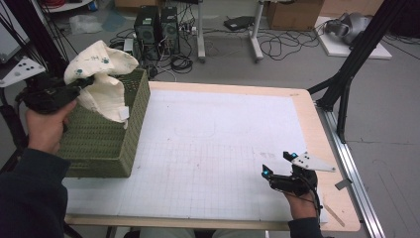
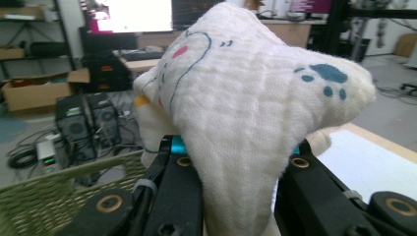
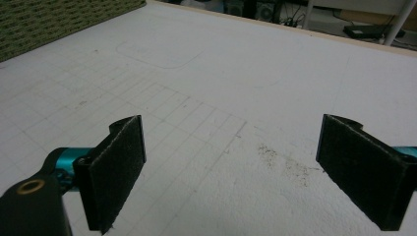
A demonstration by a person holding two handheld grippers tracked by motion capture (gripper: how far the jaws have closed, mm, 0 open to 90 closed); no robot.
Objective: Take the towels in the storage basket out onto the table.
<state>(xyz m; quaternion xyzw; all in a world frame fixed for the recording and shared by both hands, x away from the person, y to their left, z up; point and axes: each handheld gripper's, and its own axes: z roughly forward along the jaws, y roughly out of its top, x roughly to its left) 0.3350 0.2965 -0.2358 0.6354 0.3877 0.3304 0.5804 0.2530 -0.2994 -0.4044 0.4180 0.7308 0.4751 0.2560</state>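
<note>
Two grippers are in use at the table [image 1: 223,148], and one of them carries the load. The left gripper [image 1: 74,88] has its jaws clamped on a cream cloth [image 1: 101,74], holding it raised above the open top of the green woven basket [image 1: 106,144] at the table's left edge; the lower folds of the cloth hang inside the basket, against its near wall. Whether the cloth is being lifted out or lowered in cannot be told, so the transfer is judged roughly half complete: the grasp is secure, but the cloth is neither fully clear of the basket nor settled in it. The right gripper [image 1: 278,164] rests near the front right corner of the table with its jaws spread wide and nothing between them, over the bare white gridded mat [image 3: 206,73]. In the left gripper view the cloth [image 2: 246,113] appears as soft, waffle-textured fabric, bunched and puffed above the jaws, printed with a blue paw mark, a thin blue outline and a small red patch. A small white label hangs from its lower edge.
</note>
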